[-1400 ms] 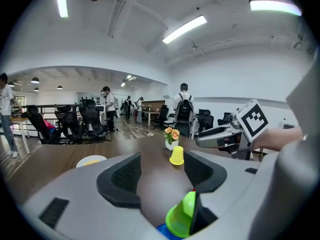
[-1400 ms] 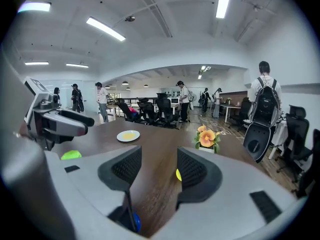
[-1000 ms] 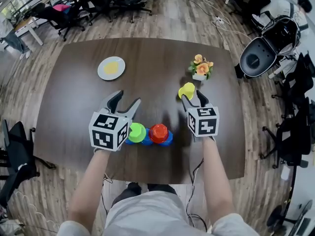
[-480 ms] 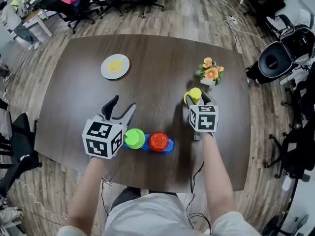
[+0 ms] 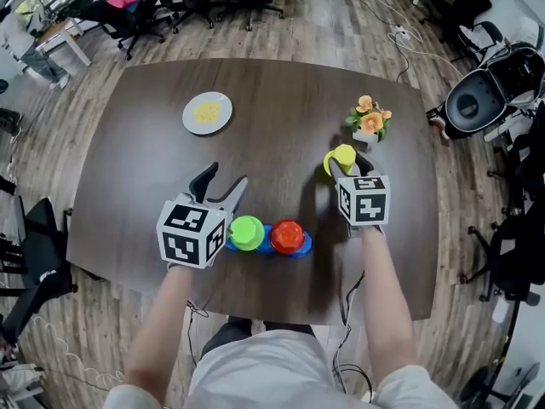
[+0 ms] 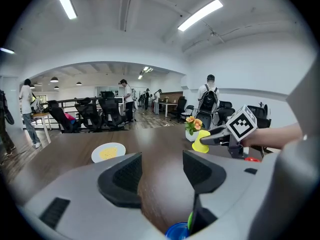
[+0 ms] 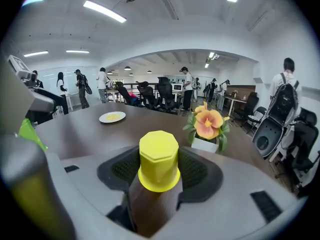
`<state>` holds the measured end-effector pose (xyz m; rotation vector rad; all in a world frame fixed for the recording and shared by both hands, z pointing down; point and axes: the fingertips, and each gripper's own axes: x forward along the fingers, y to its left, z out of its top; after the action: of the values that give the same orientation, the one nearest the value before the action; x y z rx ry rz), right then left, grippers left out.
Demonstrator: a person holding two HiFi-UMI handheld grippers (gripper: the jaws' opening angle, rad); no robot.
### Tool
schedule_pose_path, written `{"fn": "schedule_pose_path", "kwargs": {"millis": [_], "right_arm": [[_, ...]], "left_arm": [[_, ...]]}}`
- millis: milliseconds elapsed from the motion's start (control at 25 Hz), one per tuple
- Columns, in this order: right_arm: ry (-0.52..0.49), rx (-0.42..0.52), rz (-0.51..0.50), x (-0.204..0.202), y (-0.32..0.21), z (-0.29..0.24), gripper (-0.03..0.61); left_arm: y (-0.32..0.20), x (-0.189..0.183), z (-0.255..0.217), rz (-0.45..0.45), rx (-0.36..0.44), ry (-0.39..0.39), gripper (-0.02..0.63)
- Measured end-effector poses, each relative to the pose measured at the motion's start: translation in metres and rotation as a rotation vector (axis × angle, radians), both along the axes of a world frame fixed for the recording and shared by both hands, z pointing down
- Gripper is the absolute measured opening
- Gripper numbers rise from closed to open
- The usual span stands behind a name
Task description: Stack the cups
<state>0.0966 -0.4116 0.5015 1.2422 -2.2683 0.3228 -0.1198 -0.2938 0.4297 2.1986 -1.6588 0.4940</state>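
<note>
Stacking is midway: the right gripper point(image 5: 349, 170) clamps the yellow cup point(image 7: 159, 160) over the surface point(image 5: 281, 109), right side; the left gripper point(image 5: 225, 177) gapes empty beside the green cup point(image 5: 247, 233). Next, I'd guess, yellow needs carrying left onto the red cup point(image 5: 288, 237).

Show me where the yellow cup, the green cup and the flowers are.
yellow cup point(image 7: 159, 170), right gripper view, side wall.
green cup point(image 5: 247, 233), head view, top face.
flowers point(image 5: 372, 123), head view, orange blossom.
</note>
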Motion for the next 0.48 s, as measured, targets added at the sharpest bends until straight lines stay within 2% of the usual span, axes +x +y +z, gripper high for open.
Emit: {"fn": "schedule_pose_path", "kwargs": {"millis": [280, 480], "right_arm": [[-0.033, 0.052, -0.081, -0.032, 0.049, -0.062, 0.238], [-0.062, 0.080, -0.087, -0.049, 0.084, -0.103, 0.238]], "left_arm": [[0.018, 0.011, -0.009, 0.092, 0.021, 0.037, 0.255], [0.037, 0.015, -0.020, 0.148, 0.039, 0.066, 0.255]]}}
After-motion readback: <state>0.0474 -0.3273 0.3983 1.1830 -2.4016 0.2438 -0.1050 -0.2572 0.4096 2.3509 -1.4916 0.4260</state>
